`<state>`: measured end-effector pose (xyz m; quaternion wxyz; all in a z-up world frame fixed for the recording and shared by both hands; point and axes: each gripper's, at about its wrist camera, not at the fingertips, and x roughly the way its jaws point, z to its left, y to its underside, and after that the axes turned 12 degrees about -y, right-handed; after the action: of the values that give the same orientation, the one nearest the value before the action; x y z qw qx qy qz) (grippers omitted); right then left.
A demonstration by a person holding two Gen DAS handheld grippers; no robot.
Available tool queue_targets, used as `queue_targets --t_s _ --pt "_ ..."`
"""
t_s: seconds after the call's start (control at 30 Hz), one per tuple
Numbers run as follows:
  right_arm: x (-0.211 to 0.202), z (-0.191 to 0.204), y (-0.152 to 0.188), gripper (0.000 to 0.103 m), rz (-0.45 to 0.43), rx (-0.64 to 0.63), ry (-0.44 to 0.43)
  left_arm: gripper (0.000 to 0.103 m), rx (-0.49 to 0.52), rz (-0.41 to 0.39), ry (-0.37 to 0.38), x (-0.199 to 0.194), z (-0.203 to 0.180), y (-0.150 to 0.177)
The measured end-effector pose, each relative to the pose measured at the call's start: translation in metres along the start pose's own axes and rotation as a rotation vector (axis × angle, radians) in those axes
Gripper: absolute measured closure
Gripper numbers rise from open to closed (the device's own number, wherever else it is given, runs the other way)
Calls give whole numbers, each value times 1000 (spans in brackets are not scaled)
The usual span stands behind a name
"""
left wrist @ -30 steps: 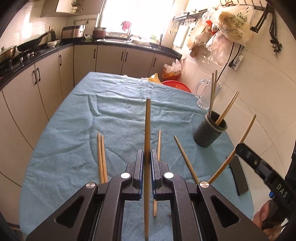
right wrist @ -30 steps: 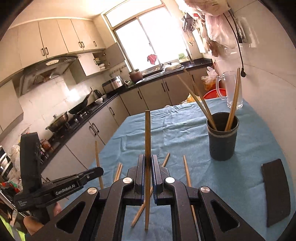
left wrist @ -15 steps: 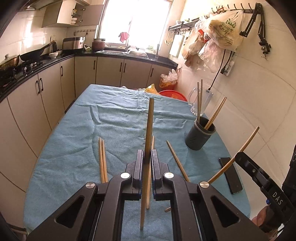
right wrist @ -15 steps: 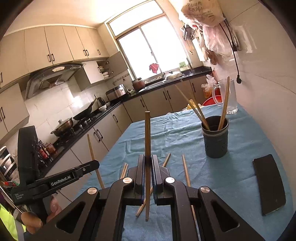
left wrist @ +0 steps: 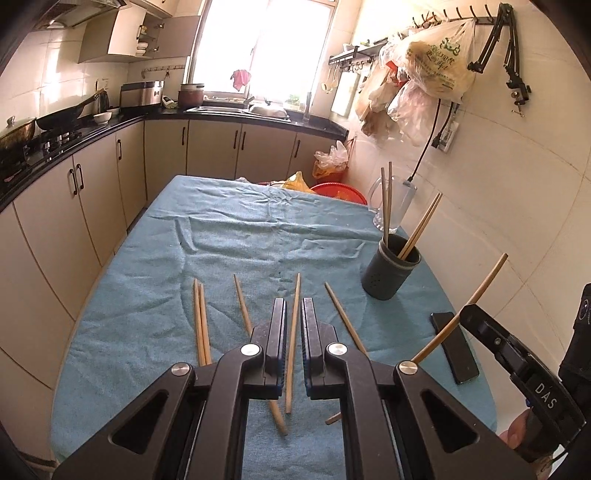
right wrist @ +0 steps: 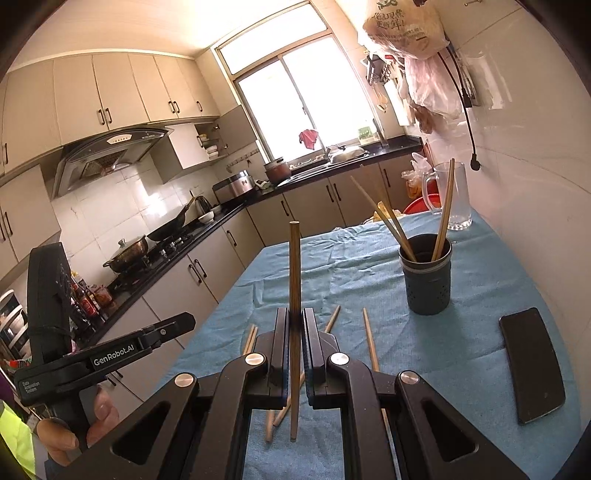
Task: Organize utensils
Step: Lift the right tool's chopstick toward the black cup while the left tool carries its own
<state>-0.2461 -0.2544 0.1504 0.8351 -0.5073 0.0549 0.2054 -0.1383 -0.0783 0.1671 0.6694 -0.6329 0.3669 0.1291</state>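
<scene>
Two labels read clearly: "GenRobot.AI" in white along your left tool (right wrist: 184, 323), with small print reading "Data Acquisition System" nearer the grip, and "DAS" on your right tool (left wrist: 466, 312). The hanging bag (right wrist: 402, 26) carries red Chinese print, too warped to read whole. Your right tool is clamped tight on one chopstick (right wrist: 294, 277), whose long axis stands upright in its own view, tip toward 12 o'clock. Your left tool is closed to a narrow slit and grips nothing; the stick (left wrist: 293, 332) seen through that slit lies on the blue-clothed counter (left wrist: 221, 236), running toward 12. Loose beside it lie a touching pair (left wrist: 201, 325) at 9 o'clock, also running toward 12, one single (left wrist: 245, 314) slanting toward 11, and another (left wrist: 343, 317) at 3 o'clock, likewise toward 11. The grey holder (left wrist: 388, 280) at 2 o'clock keeps four sticks, two upright, two leaning toward 1. A dark phone (left wrist: 456, 350) lies flat at 3 o'clock.
</scene>
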Motion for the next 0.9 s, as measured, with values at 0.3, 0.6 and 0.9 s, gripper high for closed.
queue_targets --t_s 0.3,0.6,0.9 --pt "-2 -10 1 96 5 30 9 62 -49 311 -30 103 14 -6" --pt "-5 -19 1 96 0 40 4 78 -3 472 -165 206 1 0" --pt "-7 -34 2 96 3 58 -2 97 59 410 -292 223 -9 2"
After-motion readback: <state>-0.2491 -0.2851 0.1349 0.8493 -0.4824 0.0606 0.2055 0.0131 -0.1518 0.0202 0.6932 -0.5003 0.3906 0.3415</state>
